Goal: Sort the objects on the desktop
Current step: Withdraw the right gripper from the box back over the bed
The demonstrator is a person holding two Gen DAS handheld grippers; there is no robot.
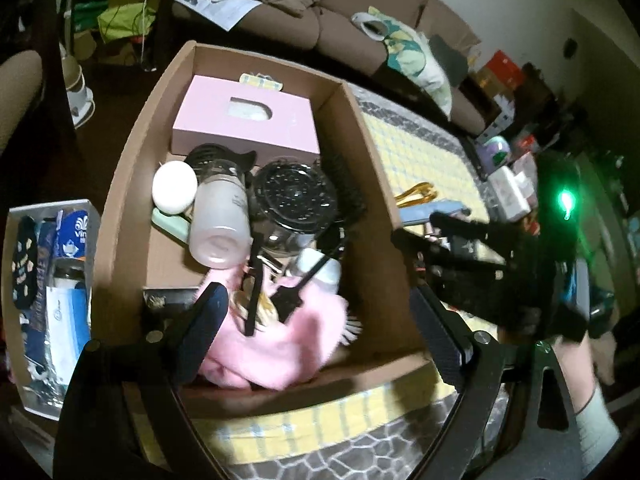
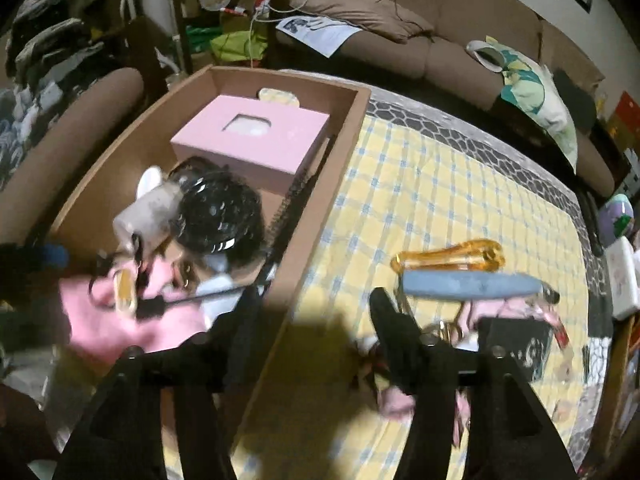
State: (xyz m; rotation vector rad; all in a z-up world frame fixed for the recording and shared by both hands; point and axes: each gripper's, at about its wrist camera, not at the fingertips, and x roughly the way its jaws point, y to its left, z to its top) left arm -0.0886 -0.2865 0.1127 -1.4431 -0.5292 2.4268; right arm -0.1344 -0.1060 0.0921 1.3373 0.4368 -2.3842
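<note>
On the checked cloth, seemingly a bed, both grippers gape empty.

The cardboard box at left is crowded, bare floor only along its left wall, while the checked cloth at upper right lies open above the amber bottle.

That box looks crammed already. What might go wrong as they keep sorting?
The cardboard box is crowded: the white bottle lies tilted on other things and might roll if more lands there. The right gripper straddles the box wall and may knock it. The pink cloth could bury small items.
</note>
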